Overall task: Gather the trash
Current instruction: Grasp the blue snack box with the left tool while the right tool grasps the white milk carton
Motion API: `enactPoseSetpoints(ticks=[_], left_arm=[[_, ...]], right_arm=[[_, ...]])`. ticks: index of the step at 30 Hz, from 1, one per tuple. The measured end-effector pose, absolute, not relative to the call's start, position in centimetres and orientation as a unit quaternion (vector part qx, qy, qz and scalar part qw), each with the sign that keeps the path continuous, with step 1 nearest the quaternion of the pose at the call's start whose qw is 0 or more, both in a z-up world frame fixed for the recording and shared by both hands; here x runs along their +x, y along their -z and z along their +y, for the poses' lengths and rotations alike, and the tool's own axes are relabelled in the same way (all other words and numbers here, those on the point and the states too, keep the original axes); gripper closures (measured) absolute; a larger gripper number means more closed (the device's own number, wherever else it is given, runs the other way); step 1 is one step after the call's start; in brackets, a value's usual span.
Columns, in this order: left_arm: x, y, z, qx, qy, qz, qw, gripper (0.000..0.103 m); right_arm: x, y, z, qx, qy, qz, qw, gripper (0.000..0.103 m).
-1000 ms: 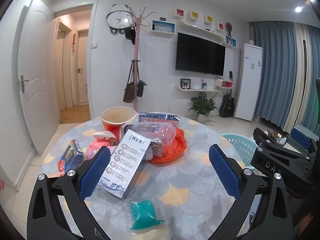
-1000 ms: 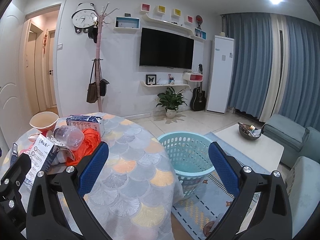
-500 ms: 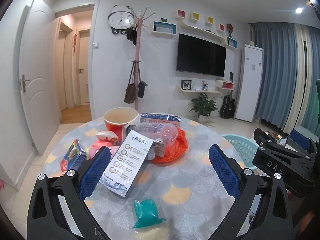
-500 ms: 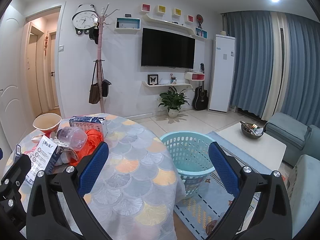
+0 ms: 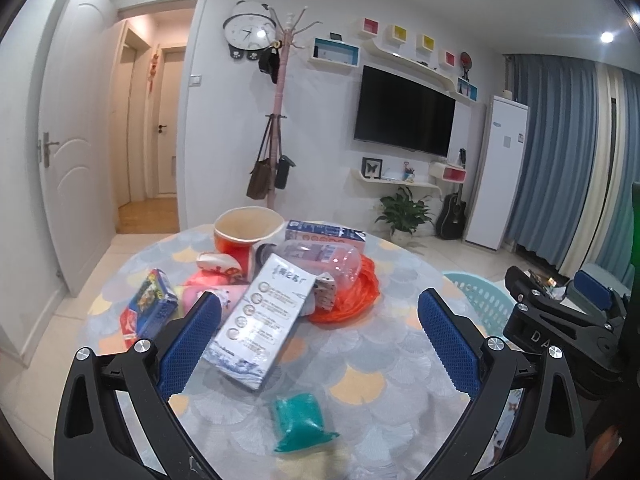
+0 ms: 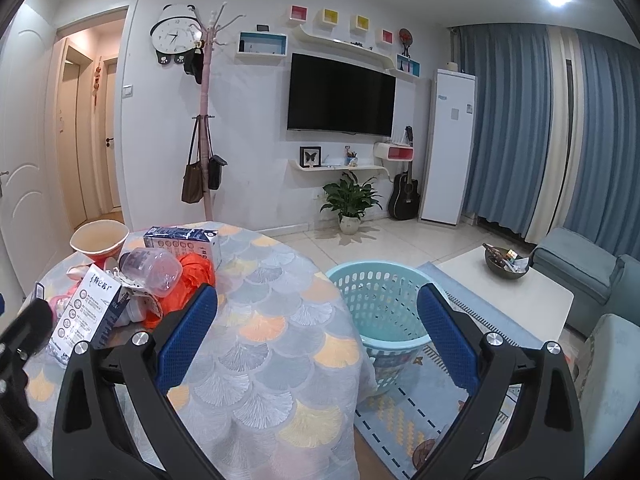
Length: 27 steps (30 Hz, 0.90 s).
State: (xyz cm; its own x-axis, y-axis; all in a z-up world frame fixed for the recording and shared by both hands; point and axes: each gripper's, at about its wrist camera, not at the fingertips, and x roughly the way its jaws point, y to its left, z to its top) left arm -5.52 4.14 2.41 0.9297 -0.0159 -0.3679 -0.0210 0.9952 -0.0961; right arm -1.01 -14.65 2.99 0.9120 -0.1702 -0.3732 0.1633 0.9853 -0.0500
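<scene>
A pile of trash lies on the round table (image 5: 360, 384): a white carton (image 5: 264, 320), a clear plastic bottle (image 5: 320, 258), an orange bag (image 5: 356, 296), a paper bowl (image 5: 246, 228), a blue-white box (image 5: 326, 234), a colourful small box (image 5: 150, 310) and a teal crumpled wrapper (image 5: 302, 420) nearest me. My left gripper (image 5: 318, 340) is open and empty above the table's near side. My right gripper (image 6: 318, 338) is open and empty over the table's right edge. A light blue basket (image 6: 380, 304) stands on the floor right of the table.
The right gripper's body (image 5: 560, 320) shows at the right of the left wrist view. A low white coffee table (image 6: 508, 292) with a bowl and a blue sofa (image 6: 580, 272) stand to the right. A coat rack (image 6: 206, 132) stands behind the table.
Both views have shifted slightly; the trash pile sits a little higher and nearer in the left wrist view. Both grippers stay open and empty.
</scene>
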Motion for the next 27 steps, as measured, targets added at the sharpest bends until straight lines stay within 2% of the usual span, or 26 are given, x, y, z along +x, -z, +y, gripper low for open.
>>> enactPoseSetpoints(ticks=[8, 13, 17, 18, 22, 24, 27], left_arm=[[-6.1, -1.5, 11.5, -0.071, -0.054, 0.215, 0.972, 0.007], [-5.9, 0.1, 16.3, -0.066, -0.095, 0.246, 0.962, 0.008], [-4.7, 0.9, 18.8, -0.060, -0.099, 0.270, 0.956, 0.008], [-4.1, 1.2, 19.2, -0.051, -0.100, 0.279, 0.954, 0.008], [-2.3, 2.5, 20.3, -0.013, -0.094, 0.304, 0.948, 0.009], [-1.1, 3.5, 20.2, 0.009, -0.089, 0.316, 0.944, 0.009], [0.3, 4.9, 20.1, 0.023, -0.082, 0.336, 0.938, 0.013]], right_arm=[[-0.7, -2.7, -12.0, -0.049, 0.064, 0.190, 0.978, 0.025], [-0.5, -2.6, -9.3, -0.057, 0.019, 0.195, 0.979, 0.027], [0.5, -2.1, -6.8, -0.047, -0.035, 0.226, 0.972, 0.046], [0.9, -1.9, -6.1, -0.042, -0.051, 0.237, 0.969, 0.048], [2.3, -1.5, -4.1, -0.006, -0.095, 0.269, 0.958, 0.047], [3.0, -1.0, -3.1, 0.015, -0.111, 0.288, 0.951, 0.036], [4.1, -0.6, -1.8, 0.040, -0.134, 0.310, 0.940, 0.025]])
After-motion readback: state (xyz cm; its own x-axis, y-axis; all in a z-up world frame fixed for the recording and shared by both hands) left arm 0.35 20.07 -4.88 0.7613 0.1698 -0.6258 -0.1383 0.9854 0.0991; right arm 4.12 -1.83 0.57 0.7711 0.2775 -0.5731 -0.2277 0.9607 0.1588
